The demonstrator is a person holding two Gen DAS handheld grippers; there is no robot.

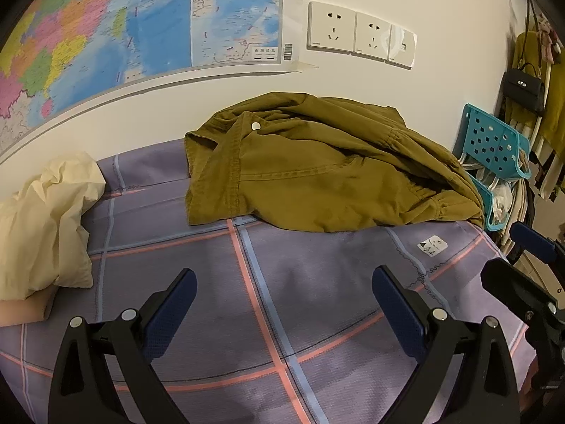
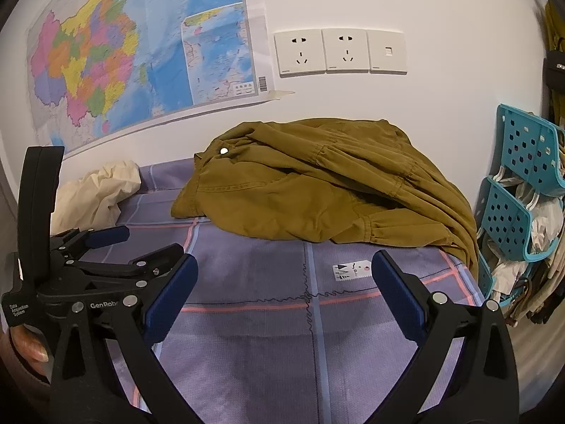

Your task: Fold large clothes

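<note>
Two grippers over a bed, one crumpled jacket (image 1: pixel 317 173) by the wall.

Purple checked sheet (image 1: pixel 268 304), map (image 1: pixel 106 35) and sockets (image 1: pixel 356 33) above, teal rack (image 2: pixel 522 183) alongside. Left gripper (image 1: pixel 284 304) and right gripper (image 2: pixel 284 289) hover with jaws spread wide, holding nothing, short of the jacket.

White lettering on the left gripper (image 2: pixel 106 247), seen from the right wrist camera, reads "GenRobo", cut off by a finger, with "Data Acquisition System" printed on its black body. A white tag (image 2: pixel 351 269) sewn on the purple checked bedsheet (image 2: pixel 265 318) carries care symbols, and the wall map (image 2: pixel 141 53) bears a barcode and captions too small to read.
</note>
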